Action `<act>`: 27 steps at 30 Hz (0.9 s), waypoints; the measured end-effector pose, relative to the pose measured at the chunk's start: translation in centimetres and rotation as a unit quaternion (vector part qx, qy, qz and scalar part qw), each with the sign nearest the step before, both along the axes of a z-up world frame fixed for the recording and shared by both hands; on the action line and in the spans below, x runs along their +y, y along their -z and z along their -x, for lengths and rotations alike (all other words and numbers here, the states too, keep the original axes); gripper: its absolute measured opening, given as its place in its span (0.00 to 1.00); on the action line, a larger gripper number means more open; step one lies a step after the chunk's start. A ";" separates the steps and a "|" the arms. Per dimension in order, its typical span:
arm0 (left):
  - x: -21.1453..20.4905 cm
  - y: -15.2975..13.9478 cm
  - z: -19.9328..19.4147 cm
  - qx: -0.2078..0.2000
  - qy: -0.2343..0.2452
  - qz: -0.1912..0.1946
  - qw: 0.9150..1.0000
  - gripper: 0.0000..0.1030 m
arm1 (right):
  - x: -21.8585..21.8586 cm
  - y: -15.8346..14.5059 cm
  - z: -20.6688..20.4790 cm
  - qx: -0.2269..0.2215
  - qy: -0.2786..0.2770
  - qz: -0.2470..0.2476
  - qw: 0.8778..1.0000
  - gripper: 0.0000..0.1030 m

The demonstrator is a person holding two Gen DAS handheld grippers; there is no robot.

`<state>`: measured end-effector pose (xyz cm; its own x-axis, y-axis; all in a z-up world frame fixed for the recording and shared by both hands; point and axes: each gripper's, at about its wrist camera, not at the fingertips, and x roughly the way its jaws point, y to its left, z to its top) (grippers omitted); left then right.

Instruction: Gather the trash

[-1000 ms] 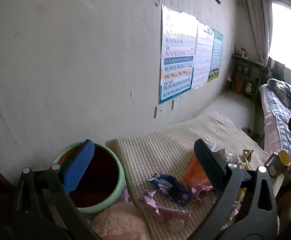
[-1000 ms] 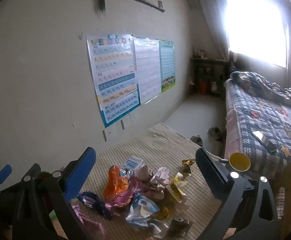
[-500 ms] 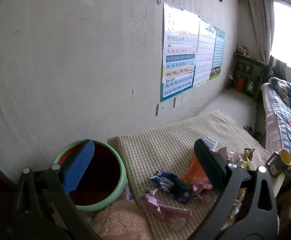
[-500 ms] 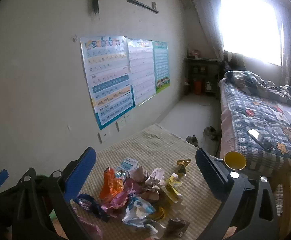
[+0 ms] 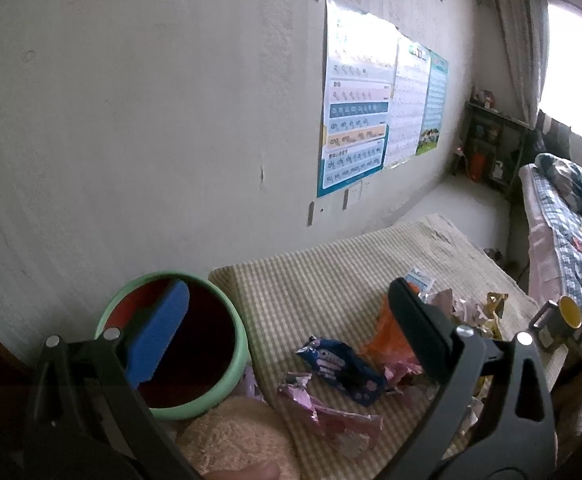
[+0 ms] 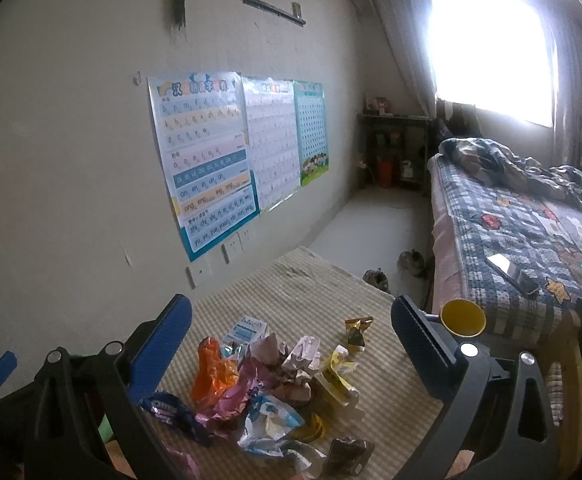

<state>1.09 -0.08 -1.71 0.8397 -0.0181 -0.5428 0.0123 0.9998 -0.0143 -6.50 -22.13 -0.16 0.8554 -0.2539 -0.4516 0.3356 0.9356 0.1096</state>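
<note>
A heap of crumpled snack wrappers [image 6: 275,388] lies on a checked cloth [image 6: 315,304] over a table. It holds an orange wrapper [image 6: 211,372], a dark blue one [image 5: 343,368] and a pink one [image 5: 327,412]. A green-rimmed bin [image 5: 171,344] stands at the cloth's left end. My left gripper [image 5: 287,312] hangs open above the bin's right side and the near wrappers, empty. My right gripper [image 6: 291,332] is open over the heap, nothing between its fingers.
A yellow mug [image 6: 463,318] sits by the table's right edge. A pinkish plush toy [image 5: 243,436] lies in front of the bin. Posters [image 6: 207,160] hang on the wall behind. A bed [image 6: 531,232] with a phone on it stands to the right.
Both grippers have shifted slightly, so the views tilt a little; the posters sit lower and further right in the right wrist view. Both stay open and the wrappers have not moved.
</note>
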 end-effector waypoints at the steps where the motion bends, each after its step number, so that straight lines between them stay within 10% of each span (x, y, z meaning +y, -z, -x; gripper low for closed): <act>1: 0.1 0.0 0.0 0.001 -0.001 0.001 1.000 0.95 | 0.1 -0.1 0.0 -0.001 0.001 0.002 1.000 0.93; 27: -0.3 0.1 -0.1 0.012 0.003 -0.003 1.000 0.95 | -0.1 0.5 0.3 0.006 0.007 -0.002 1.000 0.93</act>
